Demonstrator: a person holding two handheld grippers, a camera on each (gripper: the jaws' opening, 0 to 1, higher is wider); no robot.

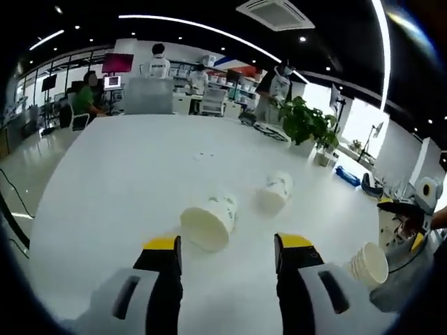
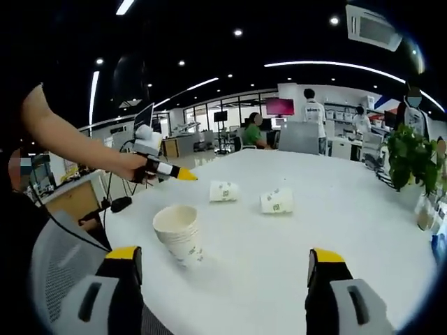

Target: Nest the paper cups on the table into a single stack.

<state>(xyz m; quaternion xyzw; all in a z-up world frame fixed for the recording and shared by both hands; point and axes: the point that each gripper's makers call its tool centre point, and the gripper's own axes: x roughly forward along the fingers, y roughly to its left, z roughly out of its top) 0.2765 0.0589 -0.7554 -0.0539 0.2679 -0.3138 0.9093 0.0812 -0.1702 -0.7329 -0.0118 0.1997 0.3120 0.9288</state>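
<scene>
Near the desk's (image 2: 363, 209) left edge stood the upright stack of nested cups (image 2: 179, 234). Mid-desk lay two loose cups, (image 2: 224, 191) and (image 2: 276, 201), on their sides. Both grippers, left (image 1: 227, 255) and right (image 2: 222, 269), were spread, holding nothing. The left should probably close gently around the nearer cup's wall, avoiding crushing.

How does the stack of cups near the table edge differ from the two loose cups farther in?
The cup stack stands upright, mouth up; the two loose cups lie on their sides. The cup stack holds several nested cups; each loose cup is single. The cup stack sits nearer the right gripper than the loose cups. All are white paper cups on the white table.
</scene>
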